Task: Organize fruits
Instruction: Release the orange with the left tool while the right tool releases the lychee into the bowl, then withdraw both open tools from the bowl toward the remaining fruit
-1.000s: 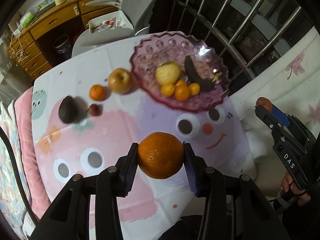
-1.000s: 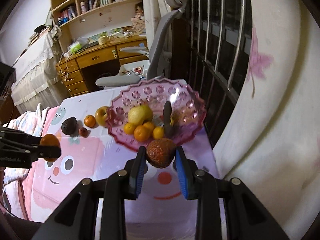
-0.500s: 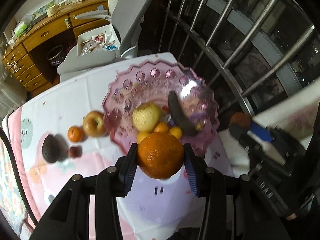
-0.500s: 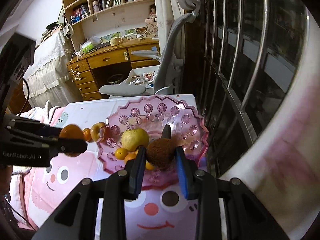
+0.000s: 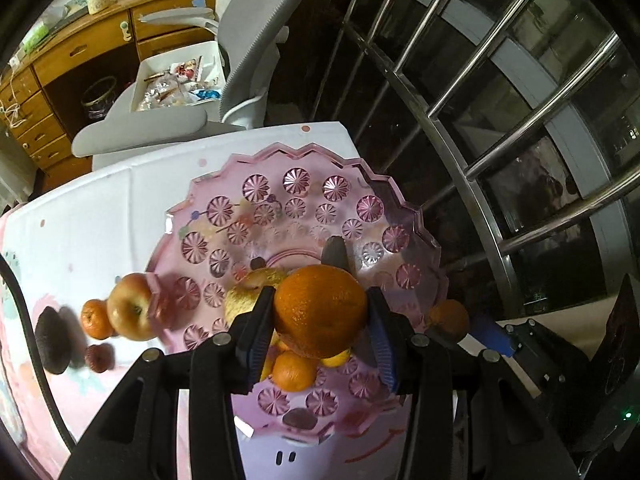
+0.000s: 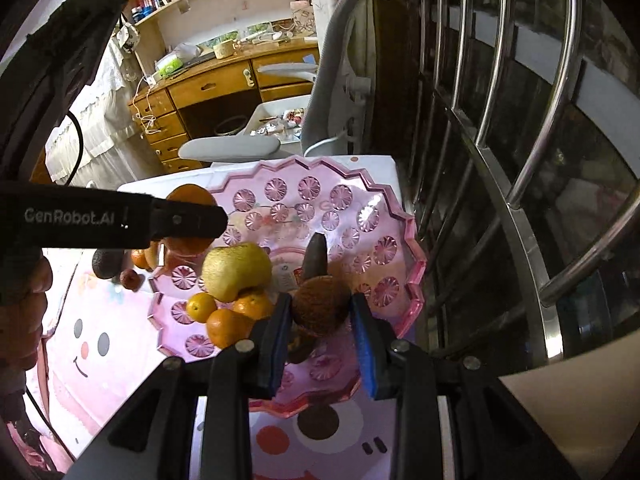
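Two handheld grippers hover over a pink cut-glass fruit dish [image 5: 396,208] standing near the far right corner of a table [image 5: 100,200] covered in a cartoon cloth. The left gripper [image 5: 320,322] has its jaws clamped on a large orange [image 5: 320,308]. The right gripper [image 6: 320,314] holds a small, rough brown fruit [image 6: 320,306] in narrow jaws. Both fruits look firm, round and light; held across their widest part, they seem secure but could roll once released. An apple [image 5: 130,306], a small tangerine [image 5: 95,318] and a dark avocado [image 5: 52,340] wait on the table beside the dish's left rim.
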The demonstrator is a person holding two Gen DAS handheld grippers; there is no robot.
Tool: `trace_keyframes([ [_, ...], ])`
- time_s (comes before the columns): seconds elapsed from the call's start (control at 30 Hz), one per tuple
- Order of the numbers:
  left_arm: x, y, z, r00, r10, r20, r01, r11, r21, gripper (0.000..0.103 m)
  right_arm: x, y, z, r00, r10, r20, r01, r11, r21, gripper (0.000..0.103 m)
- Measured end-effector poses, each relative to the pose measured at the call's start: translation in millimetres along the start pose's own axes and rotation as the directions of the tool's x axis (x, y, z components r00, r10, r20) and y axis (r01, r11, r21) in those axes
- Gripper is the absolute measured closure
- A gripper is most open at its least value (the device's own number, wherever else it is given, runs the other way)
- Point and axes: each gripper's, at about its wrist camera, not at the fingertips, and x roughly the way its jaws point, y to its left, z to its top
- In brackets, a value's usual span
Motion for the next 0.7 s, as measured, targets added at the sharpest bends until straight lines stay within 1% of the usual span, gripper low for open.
trace_keyframes([
  [0.07,5.8,-2.3,2.7,1.0,0.0,-0.007,0.0,1.0,0.008,0.06,4.3,-2.9,1.0,1.0,-0.002,-0.006,0.002,1.0,0.011,0.073],
  [0.1,7.0,-2.8,3.4,1.0,-0.003,-0.009,0.003,1.0,0.009,0.058,6.3,-3.8,1.3,1.0,0.001,-0.01,-0.001,1.0,0.017,0.073],
  [0.17,7.9,-2.1,5.2,1.0,-0.01,-0.012,0.01,1.0,-0.001,0.053,9.8,-5.3,2.3,1.0,0.008,-0.019,-0.007,1.0,0.029,0.072],
  [0.2,6.9,-1.7,5.9,1.0,-0.011,-0.006,0.011,1.0,-0.005,0.046,10.8,-5.6,2.6,1.0,0.004,-0.024,-0.003,0.999,0.035,0.071],
  [0.23,4.0,-0.7,5.7,1.0,-0.013,0.004,0.013,1.0,-0.009,0.042,11.0,-5.6,3.2,1.0,0.0,-0.026,0.001,0.999,0.041,0.065],
  [0.27,0.8,0.2,5.5,1.0,-0.014,0.013,0.014,1.0,-0.01,0.041,10.6,-5.9,3.2,1.0,-0.004,-0.024,0.005,0.999,0.047,0.061],
  [0.3,-1.5,1.2,5.0,1.0,-0.013,0.02,0.013,1.0,-0.011,0.041,9.5,-5.6,3.0,1.0,-0.004,-0.021,0.005,0.999,0.05,0.057],
  [0.5,-15.7,16.7,-8.2,1.0,0.019,0.023,-0.018,0.998,-0.054,0.041,1.1,1.6,0.9,1.0,-0.002,-0.014,0.002,0.999,0.042,0.056],
  [0.7,-42.0,38.9,-35.2,0.999,0.042,0.029,-0.039,0.994,-0.101,0.041,-12.4,17.7,-1.7,1.0,0.011,-0.015,-0.01,0.999,0.038,0.056],
])
